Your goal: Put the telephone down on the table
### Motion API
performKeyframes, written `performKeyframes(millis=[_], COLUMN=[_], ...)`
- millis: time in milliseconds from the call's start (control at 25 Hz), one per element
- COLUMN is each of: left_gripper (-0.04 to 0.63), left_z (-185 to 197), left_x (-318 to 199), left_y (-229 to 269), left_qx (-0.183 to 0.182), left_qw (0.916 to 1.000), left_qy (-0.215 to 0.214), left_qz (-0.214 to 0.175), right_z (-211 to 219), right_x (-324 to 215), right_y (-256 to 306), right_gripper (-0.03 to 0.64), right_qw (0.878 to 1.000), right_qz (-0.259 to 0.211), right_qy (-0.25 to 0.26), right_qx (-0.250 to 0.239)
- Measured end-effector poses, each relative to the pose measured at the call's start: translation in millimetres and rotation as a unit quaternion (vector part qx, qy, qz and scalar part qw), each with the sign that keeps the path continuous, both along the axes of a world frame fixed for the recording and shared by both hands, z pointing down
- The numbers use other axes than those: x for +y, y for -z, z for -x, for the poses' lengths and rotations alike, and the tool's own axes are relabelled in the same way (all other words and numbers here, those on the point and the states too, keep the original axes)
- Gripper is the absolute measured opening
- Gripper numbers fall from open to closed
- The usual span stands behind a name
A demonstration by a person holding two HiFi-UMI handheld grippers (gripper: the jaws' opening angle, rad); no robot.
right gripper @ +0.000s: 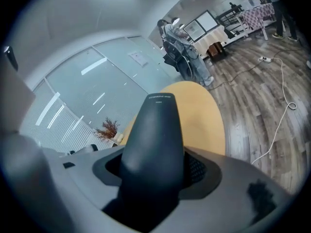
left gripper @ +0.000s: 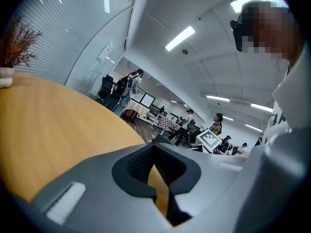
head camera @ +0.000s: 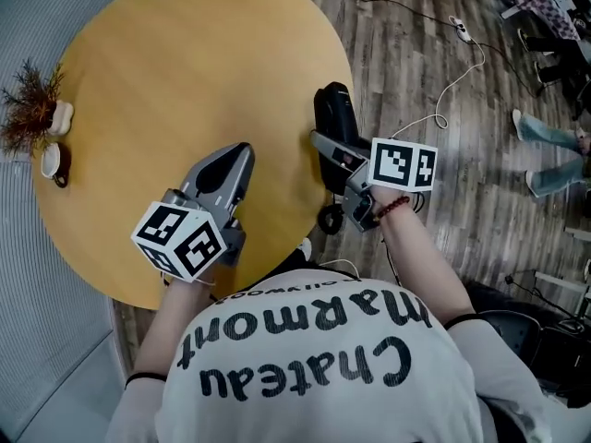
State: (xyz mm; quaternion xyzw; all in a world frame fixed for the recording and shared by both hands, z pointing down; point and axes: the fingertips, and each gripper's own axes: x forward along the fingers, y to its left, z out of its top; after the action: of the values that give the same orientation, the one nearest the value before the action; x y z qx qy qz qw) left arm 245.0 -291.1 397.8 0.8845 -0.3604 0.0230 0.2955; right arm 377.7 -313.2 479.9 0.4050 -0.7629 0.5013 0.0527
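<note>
Round tan wooden table (head camera: pixel 185 81) fills the upper left of the head view, with plank floor and loose cables off its right side. Left gripper (head camera: pixel 235 157) sits over the near part of the tabletop; its own view shows the jaws drawn together to a thin slit with only table surface behind, so it carries nothing. Right gripper (head camera: pixel 334 155) is at the table's right rim, jaws clamped on the black plastic telephone handset (head camera: pixel 334 116). In the right gripper view the handset (right gripper: pixel 155 144) fills the jaw gap and sticks out forward. Its long axis runs along the jaws, away from the person, and the far end points over the rim. The handset straddles the edge, part over wood and part over floor; whether it touches the wood can't be told. Key relation: free tabletop lies to the left of and ahead of the right gripper, so the set-down likely needs a shift inward before lowering, otherwise the handset risks landing half off the edge. Right arm owns the move. The dried reddish sprig in a small white pot (head camera: pixel 32 109) at the far left rim is well apart.
</note>
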Motion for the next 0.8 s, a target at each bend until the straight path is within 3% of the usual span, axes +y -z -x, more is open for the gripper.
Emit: performKeyframes(millis=[280,440,600,800], left_gripper=[0.006,0.006,0.006,0.006], left_z=[0.6,4.7,9.6,14.8], left_x=[-19.1,-24.6,-27.5,-23.9], left_y=[-34.7,-44.1,-58.1,-73.3], left_qx=[-0.007,-0.004,-0.006,-0.008], left_qw=[0.9994,0.9989,0.9986,0.9979], left_qy=[-0.014,-0.013,-0.009,0.0], left_qz=[0.032,0.046,0.051,0.065], right_z=[13.4,19.8,24.9,29.9], right_x=[-13.6,-20.4,-24.6,-21.5], right_y=[-33.8,-40.9,-52.5,-65.3], right_gripper=[0.308,0.308,0.308,0.308], right_qw=[0.998,0.993,0.98,0.979], right_qz=[0.04,0.04,0.015,0.023], right_qy=[0.016,0.04,0.081,0.087], right_qx=[0.046,0.104,0.18,0.183])
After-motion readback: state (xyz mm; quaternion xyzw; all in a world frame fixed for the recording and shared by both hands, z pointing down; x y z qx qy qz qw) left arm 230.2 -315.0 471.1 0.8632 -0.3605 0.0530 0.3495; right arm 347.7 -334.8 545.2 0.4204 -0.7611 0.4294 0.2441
